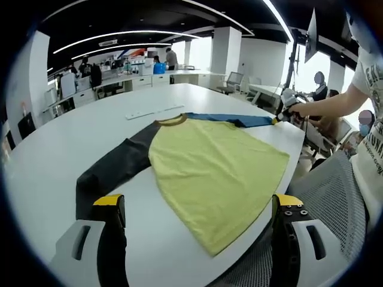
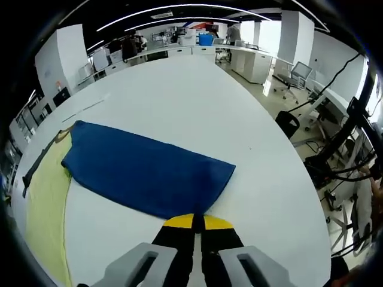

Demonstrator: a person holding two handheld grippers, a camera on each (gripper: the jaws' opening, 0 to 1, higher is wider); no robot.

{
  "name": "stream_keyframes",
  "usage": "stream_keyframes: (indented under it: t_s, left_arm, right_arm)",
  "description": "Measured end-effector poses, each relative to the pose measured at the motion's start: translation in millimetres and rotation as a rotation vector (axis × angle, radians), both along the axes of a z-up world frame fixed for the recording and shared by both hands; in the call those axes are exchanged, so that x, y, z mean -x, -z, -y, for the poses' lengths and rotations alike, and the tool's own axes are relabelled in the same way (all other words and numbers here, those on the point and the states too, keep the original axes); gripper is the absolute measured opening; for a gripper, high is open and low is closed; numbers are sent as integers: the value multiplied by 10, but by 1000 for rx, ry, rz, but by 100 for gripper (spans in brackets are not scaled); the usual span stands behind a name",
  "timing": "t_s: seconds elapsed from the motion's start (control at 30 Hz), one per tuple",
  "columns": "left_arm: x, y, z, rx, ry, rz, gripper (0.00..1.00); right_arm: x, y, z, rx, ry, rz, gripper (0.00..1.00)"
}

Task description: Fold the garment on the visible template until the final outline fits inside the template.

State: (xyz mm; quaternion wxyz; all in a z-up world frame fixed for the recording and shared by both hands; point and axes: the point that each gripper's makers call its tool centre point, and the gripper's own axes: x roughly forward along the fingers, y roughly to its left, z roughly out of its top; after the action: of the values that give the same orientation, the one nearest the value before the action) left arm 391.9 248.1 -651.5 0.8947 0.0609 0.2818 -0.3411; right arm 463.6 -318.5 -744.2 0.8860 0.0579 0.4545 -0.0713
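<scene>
The white bench (image 1: pixel 72 137) carries the yellow garment (image 1: pixel 218 173) spread flat ahead of the left claw (image 1: pixel 197 209), whose jaws stand wide apart and empty, while the right claw (image 2: pixel 193 222) is pinched closed on the blue sleeve (image 2: pixel 143 170) cuff, probably ready to fold it inward.

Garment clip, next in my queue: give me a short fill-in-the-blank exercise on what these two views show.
1. The right tool is shut on the cuff of the ____ sleeve.
2. The body of the shirt is ____ in colour.
3. The left tool has its jaws ____, holding nothing.
4. The shirt lies on a ____ table.

Missing words: blue; yellow; open; white
</scene>
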Motion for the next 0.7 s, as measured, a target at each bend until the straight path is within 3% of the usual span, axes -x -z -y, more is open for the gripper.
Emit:
stream_keyframes:
  t_s: [0.37,0.7]
  left_arm:
    - [-35,8,-23,-4,-11,0,99]
    - [-17,17,0,-3,-4,-5,99]
  right_arm:
    - [7,-137,-63,-6,-16,33,0]
    - [-154,-353,-130,6,-41,78,0]
